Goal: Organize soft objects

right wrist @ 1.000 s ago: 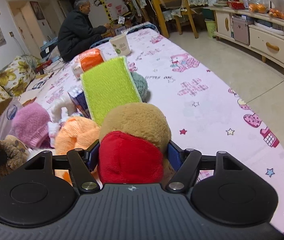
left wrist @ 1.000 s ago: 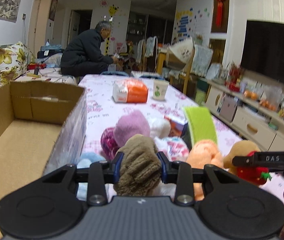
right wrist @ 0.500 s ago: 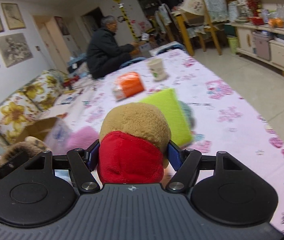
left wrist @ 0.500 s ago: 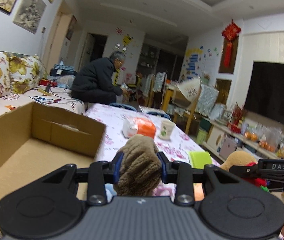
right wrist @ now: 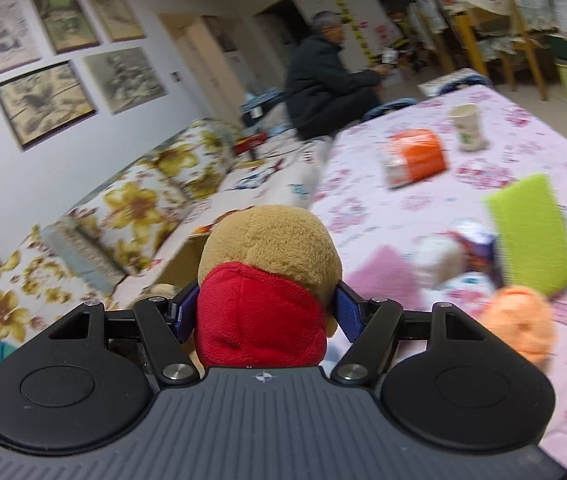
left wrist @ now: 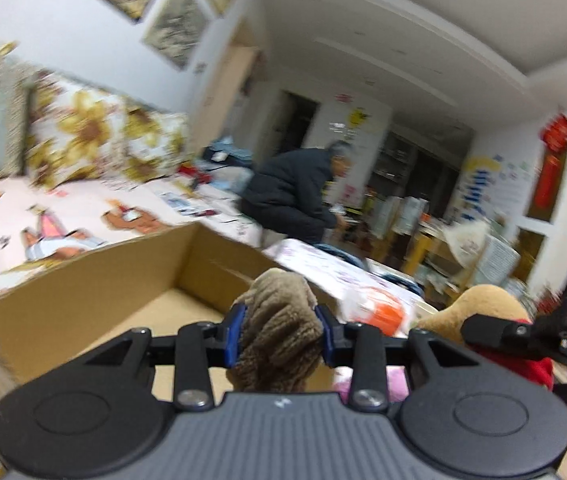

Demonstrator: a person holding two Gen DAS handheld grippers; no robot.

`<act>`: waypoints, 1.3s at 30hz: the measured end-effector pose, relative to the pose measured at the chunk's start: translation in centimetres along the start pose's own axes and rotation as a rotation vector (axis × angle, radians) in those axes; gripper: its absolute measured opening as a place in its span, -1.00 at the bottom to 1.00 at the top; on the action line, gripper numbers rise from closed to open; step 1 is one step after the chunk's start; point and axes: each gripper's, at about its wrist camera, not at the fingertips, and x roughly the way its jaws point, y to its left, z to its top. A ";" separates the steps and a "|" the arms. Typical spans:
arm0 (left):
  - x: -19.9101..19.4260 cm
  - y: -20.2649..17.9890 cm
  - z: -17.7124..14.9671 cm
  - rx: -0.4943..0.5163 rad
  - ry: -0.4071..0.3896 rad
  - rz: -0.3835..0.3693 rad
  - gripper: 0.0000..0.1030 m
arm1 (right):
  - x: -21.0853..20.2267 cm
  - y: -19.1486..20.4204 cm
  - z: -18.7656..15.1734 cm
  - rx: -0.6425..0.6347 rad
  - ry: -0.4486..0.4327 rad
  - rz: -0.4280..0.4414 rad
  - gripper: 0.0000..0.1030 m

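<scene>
My left gripper [left wrist: 279,334] is shut on a brown fuzzy plush [left wrist: 279,320] and holds it up over the near part of an open cardboard box [left wrist: 95,292]. My right gripper [right wrist: 265,306] is shut on a tan plush with a red part [right wrist: 267,276], lifted above the table. That plush and the right gripper also show at the right of the left wrist view [left wrist: 487,308]. On the pink tablecloth [right wrist: 523,148] lie a pink plush [right wrist: 387,276], a white plush [right wrist: 439,256], an orange plush [right wrist: 523,328] and a green cloth pad [right wrist: 531,228].
An orange and white packet [right wrist: 415,156] and a paper cup [right wrist: 467,126] stand further along the table. A person in dark clothes [right wrist: 323,84] sits at the far end. A floral sofa [right wrist: 131,216] runs along the left wall behind the box.
Both grippers have risen and swung left with their plush toys. The left one now looks over the box towards the sofa, and the toy pile has left its view.
</scene>
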 end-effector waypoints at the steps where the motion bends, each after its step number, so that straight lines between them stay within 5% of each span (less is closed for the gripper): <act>1: 0.2 0.7 0.2 -0.024 0.003 0.025 -0.30 | 0.5 0.4 0.0 -0.011 0.006 0.012 0.66; 12: 1.7 4.4 0.7 -0.110 0.033 0.217 -0.23 | 7.0 3.0 -1.3 -0.053 0.125 0.084 0.72; 15: 1.8 4.9 0.6 -0.130 0.041 0.239 -0.18 | 7.6 3.0 -1.3 -0.034 0.141 0.109 0.98; 18: 1.2 4.6 0.7 -0.134 0.028 0.235 0.12 | 6.5 3.1 -1.4 -0.022 0.126 0.131 0.97; 22: 0.7 3.8 0.9 -0.111 0.003 0.217 0.81 | 4.4 2.7 -1.6 -0.043 0.091 0.091 1.00; 27: 0.4 2.9 0.8 -0.088 -0.009 0.189 0.97 | 2.8 1.3 -2.1 -0.078 0.066 0.036 1.00; 39: 0.3 0.2 -0.3 0.023 -0.036 0.128 0.98 | 0.4 -1.0 -2.3 -0.154 0.014 -0.120 1.00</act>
